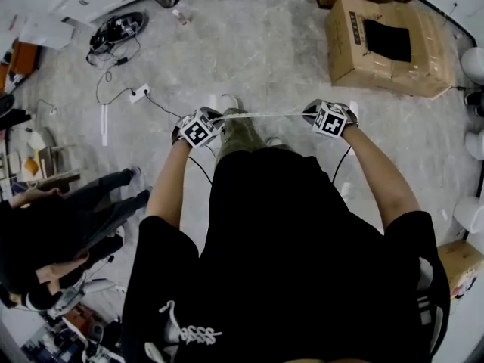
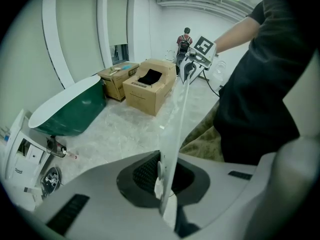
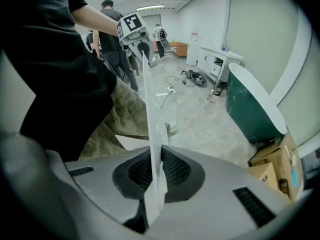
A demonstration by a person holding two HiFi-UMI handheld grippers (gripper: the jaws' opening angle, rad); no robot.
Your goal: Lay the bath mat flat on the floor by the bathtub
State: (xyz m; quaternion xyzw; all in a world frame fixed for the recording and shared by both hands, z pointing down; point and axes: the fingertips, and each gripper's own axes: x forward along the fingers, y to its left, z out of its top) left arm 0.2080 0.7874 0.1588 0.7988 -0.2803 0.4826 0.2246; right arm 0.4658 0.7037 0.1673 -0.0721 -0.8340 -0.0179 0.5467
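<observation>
The green bathtub (image 2: 75, 109) stands some way ahead across the floor (image 1: 265, 59). The bath mat (image 1: 261, 115) is in the air, stretched between the left gripper (image 2: 162, 176) and the right gripper (image 3: 155, 171), each clenched on its edge. I judge that carrying it over and laying it flat both remain.

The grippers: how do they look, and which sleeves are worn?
The left gripper and right gripper have light grey shells, dark ribbed pads, a cube with black-and-white square markers and a thin dark cable. The sleeves are short and black.

Black T-shirt (image 1: 302, 240), olive trousers (image 1: 240, 136)
</observation>
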